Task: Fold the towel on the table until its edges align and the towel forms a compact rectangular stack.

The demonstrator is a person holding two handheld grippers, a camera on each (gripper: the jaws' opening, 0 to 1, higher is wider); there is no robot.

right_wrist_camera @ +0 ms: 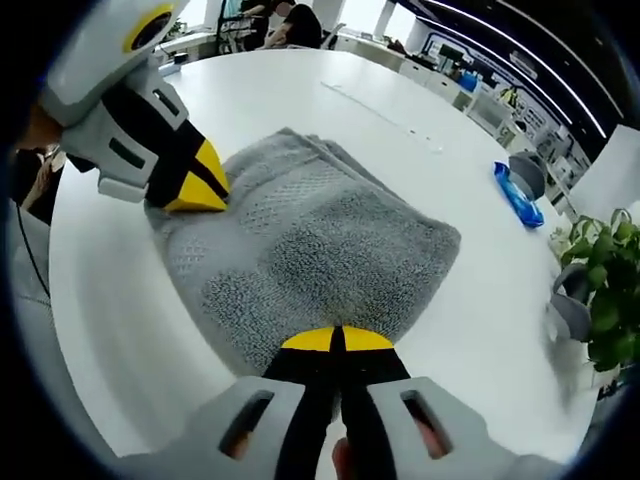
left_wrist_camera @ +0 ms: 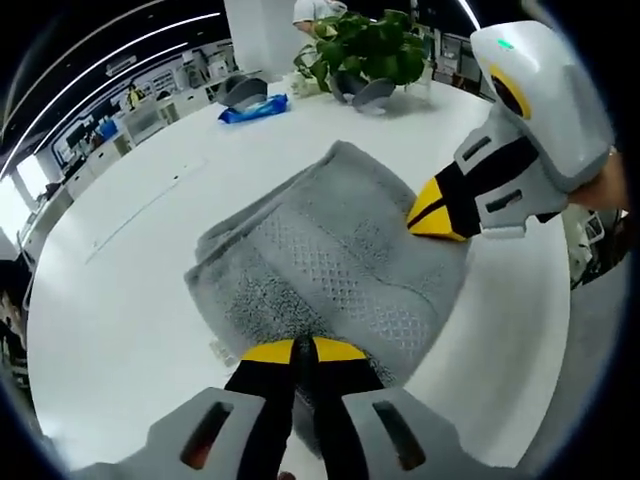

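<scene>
Left gripper view: my left claw point(left_wrist_camera: 303, 350) pinches the grey towel point(left_wrist_camera: 330, 260) folded on the white table point(left_wrist_camera: 130, 300); a plant point(left_wrist_camera: 375, 45) stands behind. Right gripper view: my right claw point(right_wrist_camera: 337, 340) clamps the towel's near edge; office desks point(right_wrist_camera: 440, 75) beyond.

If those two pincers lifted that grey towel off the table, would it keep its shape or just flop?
It would probably flop: the grey towel already lies in soft rounded folds, not crisp edges. Its thick, textured pile suggests it won't slip easily from the left gripper or right gripper, both shut at its edges. The stacked layers would likely sag apart between them.
</scene>
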